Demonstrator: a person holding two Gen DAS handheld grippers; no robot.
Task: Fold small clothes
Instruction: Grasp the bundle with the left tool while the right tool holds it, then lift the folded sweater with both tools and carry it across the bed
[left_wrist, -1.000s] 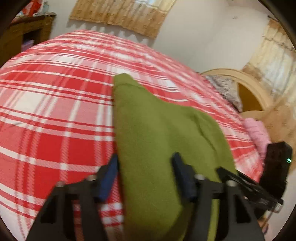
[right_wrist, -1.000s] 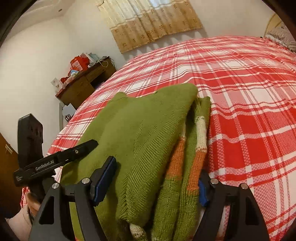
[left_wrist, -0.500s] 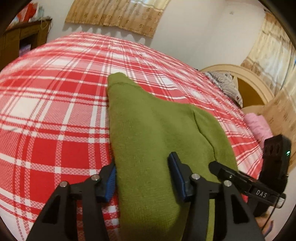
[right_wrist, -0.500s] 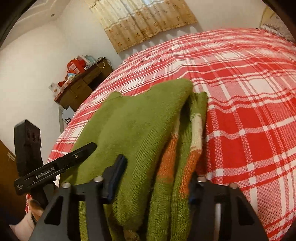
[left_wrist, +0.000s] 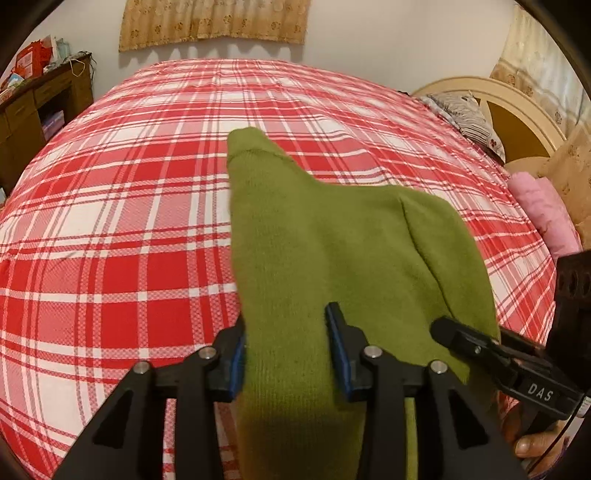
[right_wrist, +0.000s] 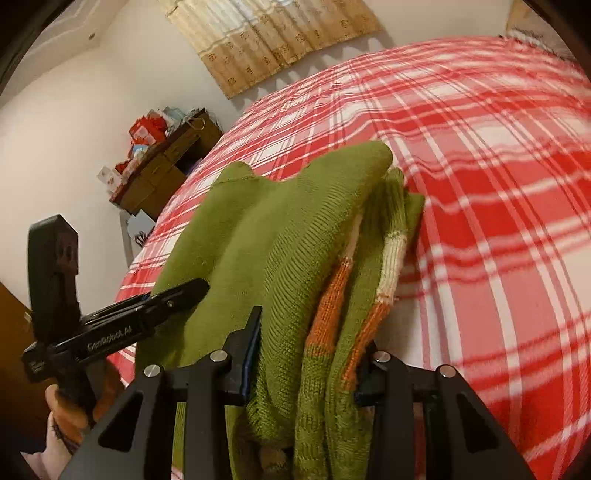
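Lying folded on the red-and-white plaid bedspread, the green knit sweater stretches away from both tools, one narrow end pointing toward the far side of the bed. In the right wrist view its plain green top layer covers folded layers banded in orange and white along the right edge.

The left gripper has the near edge of the sweater bunched between its blue-padded fingers, the jaws drawn in against the cloth. The right gripper clamps a thicker bundle of the same garment, green and striped layers packed between its fingers, jaws narrowed on the fabric. Each tool shows at the edge of the other's view, resting at the sweater's near side, with part of the person's hand on its handle.

Beyond the bedspread, a wooden desk piled with red and white boxes stands by the wall, under a tan patterned curtain. A cream curved headboard, a striped pillow and a pink rolled cloth lie at the bed's right side.
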